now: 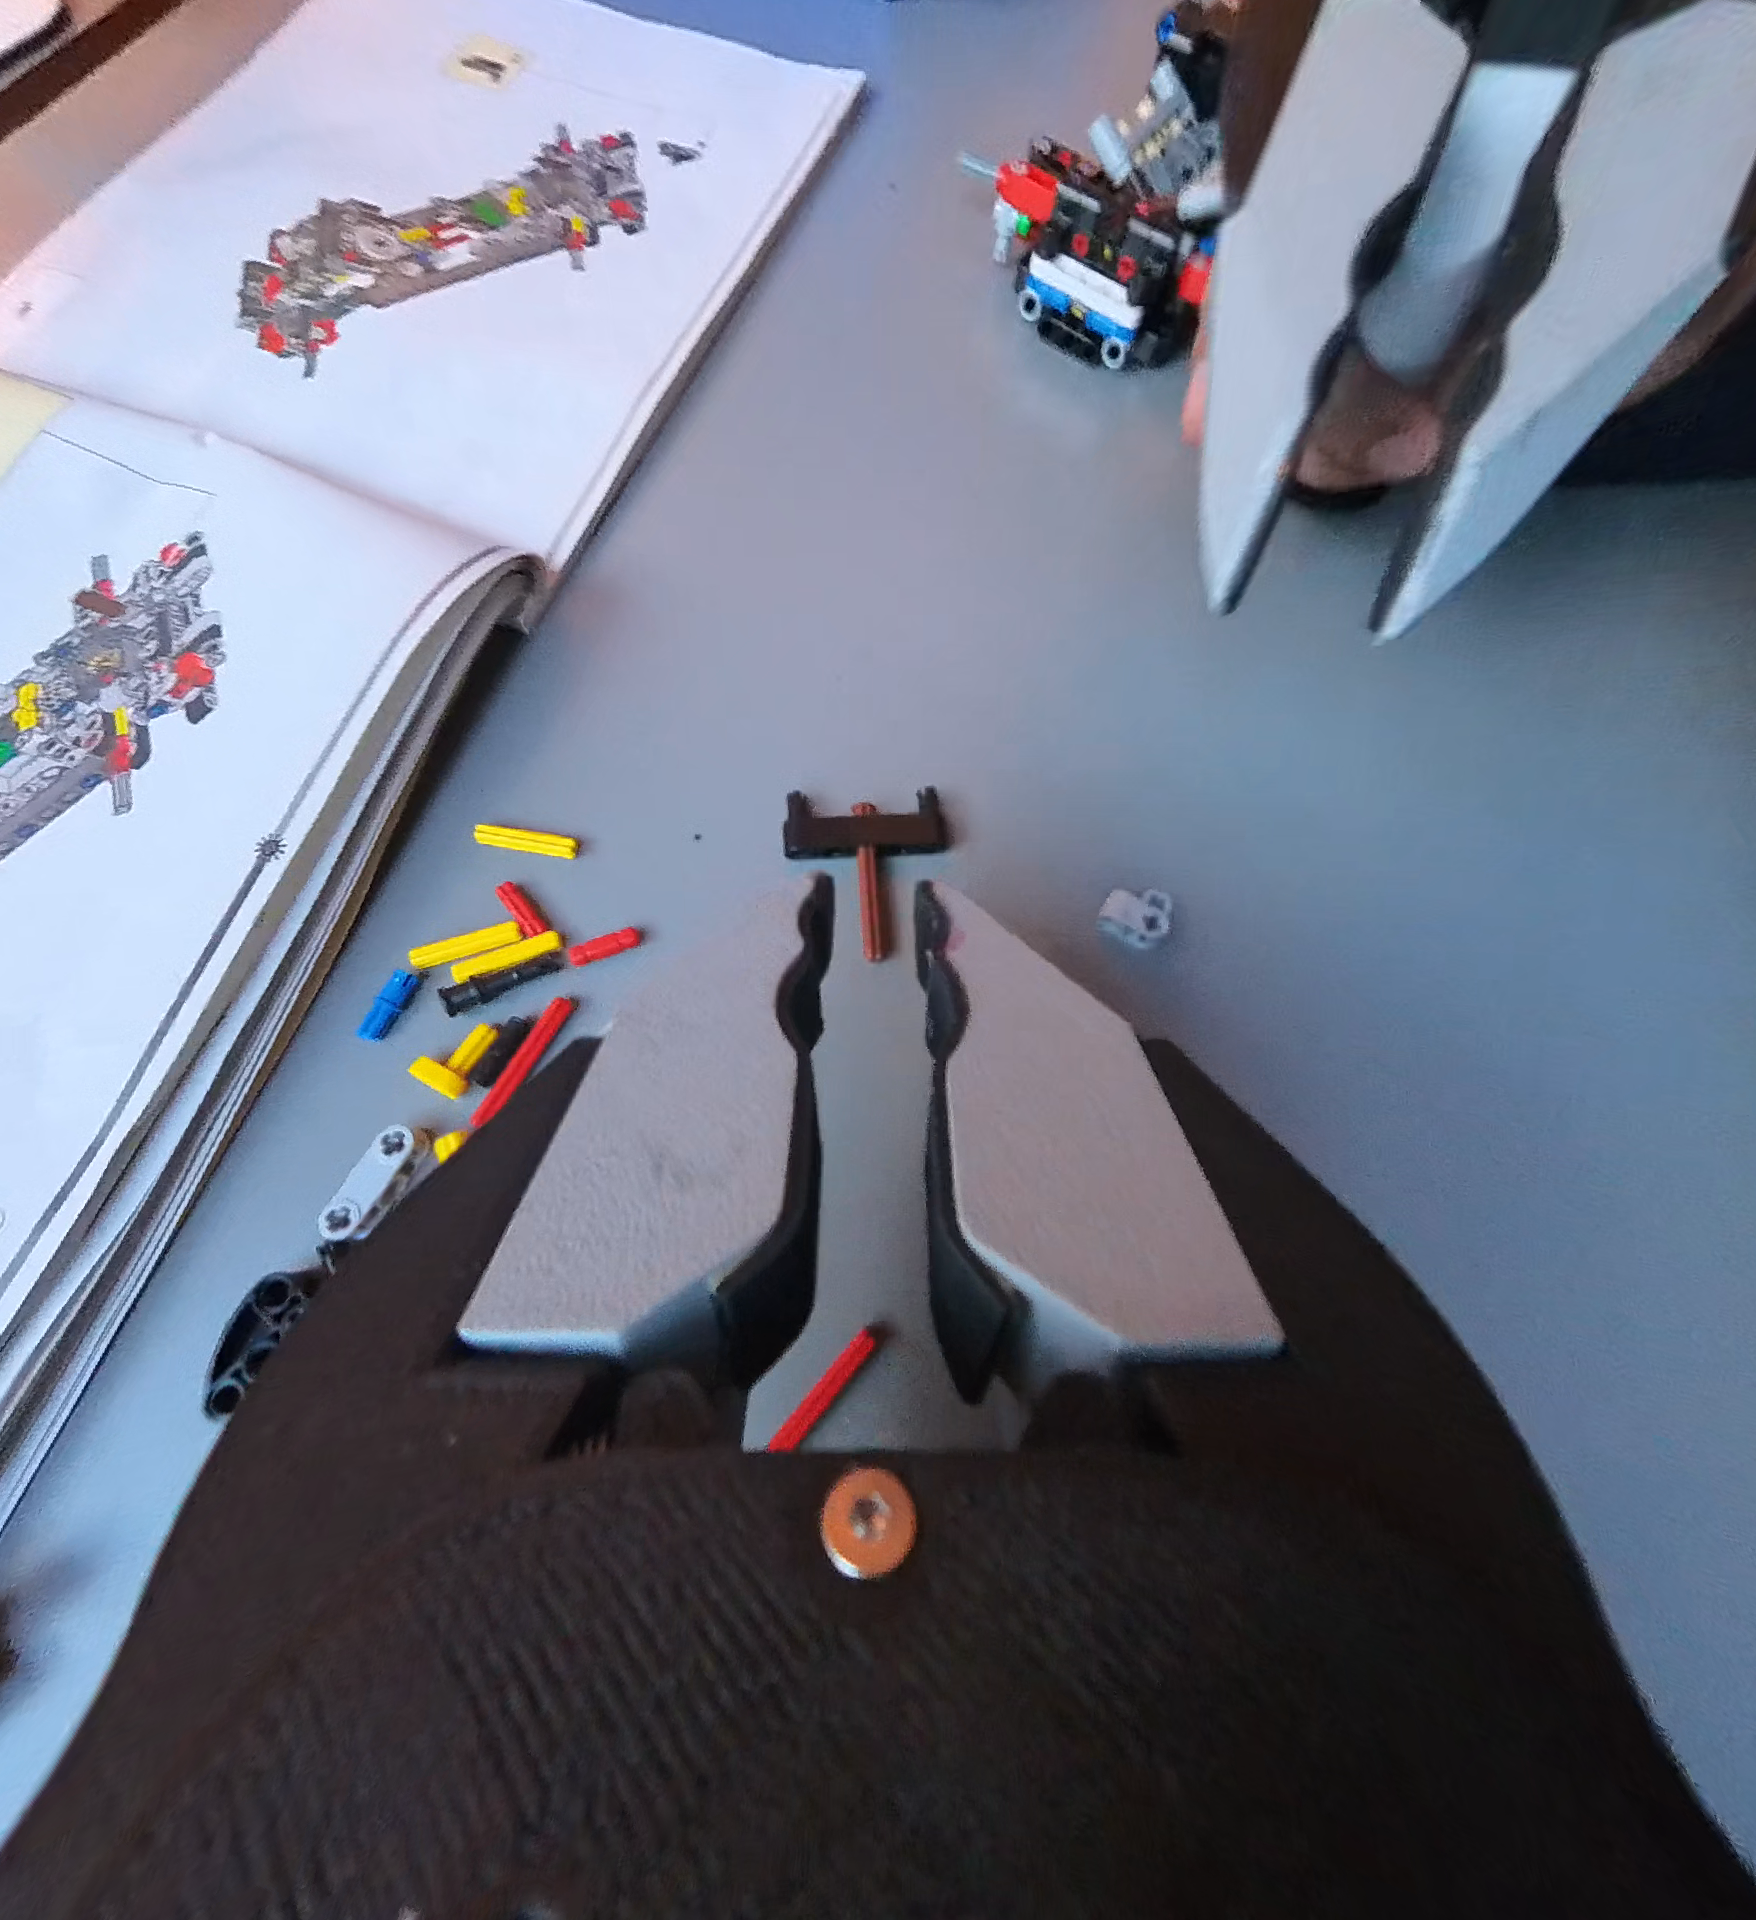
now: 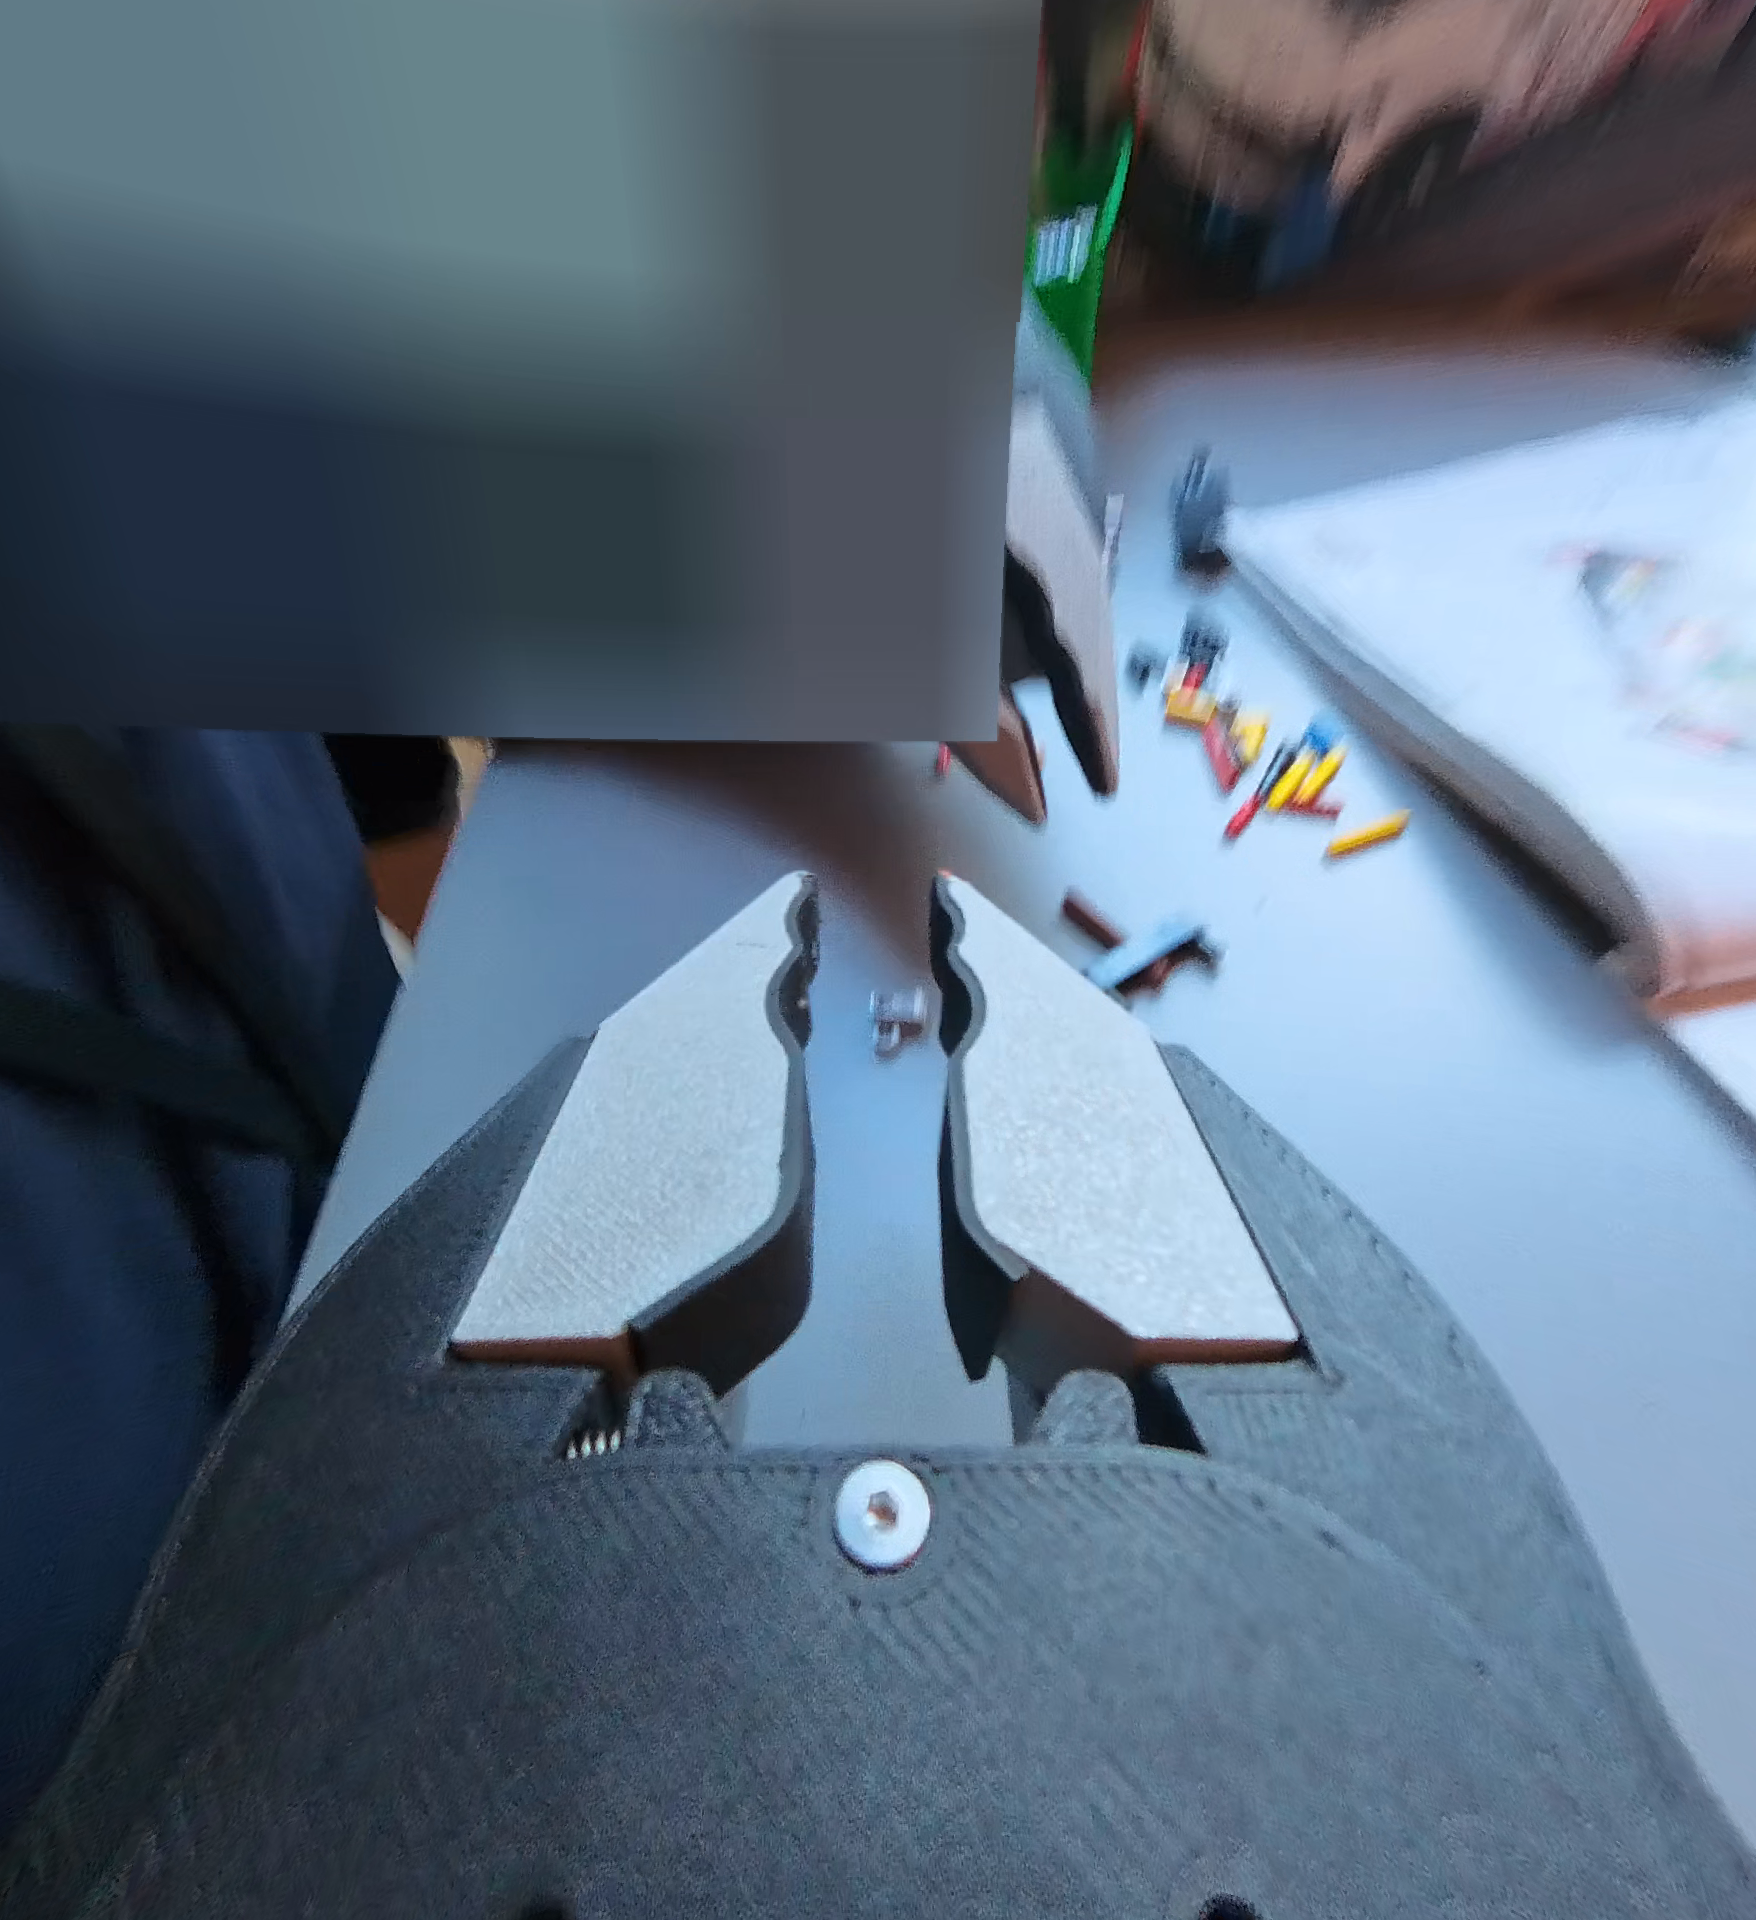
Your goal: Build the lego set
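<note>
1. Left wrist view: a grey bench point(image 1: 957, 582) is seen, with an open instruction booklet point(image 1: 417, 343) spread over its left part.
2. The left gripper point(image 1: 872, 894) is held low over the bench; its fingers point(image 1: 728, 1039) are kept apart and nothing is clamped between them.
3. The right gripper point(image 1: 1300, 613) is seen at the upper right, tips pointed down at the bench, its fingers parted by a narrow gap with nothing gripped.
4. A partly built brick model point(image 1: 1113, 249) in black, white, red and blue is stood at the far side of the bench, just beside the right gripper.
5. A black beam with a brown axle point(image 1: 869, 852) is laid flat just ahead of the left fingertips; the axle's near end is reached between them, clear of both.
6. A scatter of small yellow, red, blue and black pins point(image 1: 489, 966) is laid between the booklet and the left gripper.
7. A small light grey connector point(image 1: 1136, 918) is laid alone to the right of the left gripper; in the right wrist view it is seen blurred on the bench between the right gripper's parted fingers point(image 2: 1061, 1091), and contact cannot be told.
</note>
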Motion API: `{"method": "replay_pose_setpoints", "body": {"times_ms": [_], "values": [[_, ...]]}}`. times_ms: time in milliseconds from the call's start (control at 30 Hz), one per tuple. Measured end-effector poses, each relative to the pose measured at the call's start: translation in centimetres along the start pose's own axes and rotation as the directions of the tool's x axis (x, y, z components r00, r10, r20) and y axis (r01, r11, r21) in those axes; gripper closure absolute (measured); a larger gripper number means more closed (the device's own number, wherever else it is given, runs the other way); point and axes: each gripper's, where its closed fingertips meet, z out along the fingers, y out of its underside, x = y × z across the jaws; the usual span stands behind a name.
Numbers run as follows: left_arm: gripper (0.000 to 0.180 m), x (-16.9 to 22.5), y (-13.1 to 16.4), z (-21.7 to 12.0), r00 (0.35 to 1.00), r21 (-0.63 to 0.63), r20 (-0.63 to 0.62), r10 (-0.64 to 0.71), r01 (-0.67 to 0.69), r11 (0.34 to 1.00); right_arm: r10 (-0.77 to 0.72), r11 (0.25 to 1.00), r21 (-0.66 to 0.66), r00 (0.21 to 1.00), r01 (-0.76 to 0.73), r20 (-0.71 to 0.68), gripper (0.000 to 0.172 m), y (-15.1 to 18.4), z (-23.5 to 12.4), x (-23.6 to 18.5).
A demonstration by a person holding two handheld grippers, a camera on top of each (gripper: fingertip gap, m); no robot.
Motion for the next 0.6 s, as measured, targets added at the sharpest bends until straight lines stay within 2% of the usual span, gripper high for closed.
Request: {"method": "replay_pose_setpoints", "body": {"times_ms": [300,500,600], "values": [[0.167,2.9,2.2,0.4,0.987,-0.125,-0.110,0.114,-0.128,0.984,-0.041,0.968,-0.251,0.997,0.025,-0.059,0.154,3.8,2.8,0.1],[0.167,3.3,3.2,0.6,0.981,-0.183,-0.117,0.157,-0.176,0.967,-0.051,0.918,-0.396,0.995,0.014,-0.083,0.152,5.9,4.0,0.6],[0.167,2.8,3.1,0.5,0.984,-0.173,-0.103,0.143,-0.159,0.972,-0.056,0.908,-0.418,0.993,0.008,-0.102,0.159,6.2,4.2,0.9]]}}
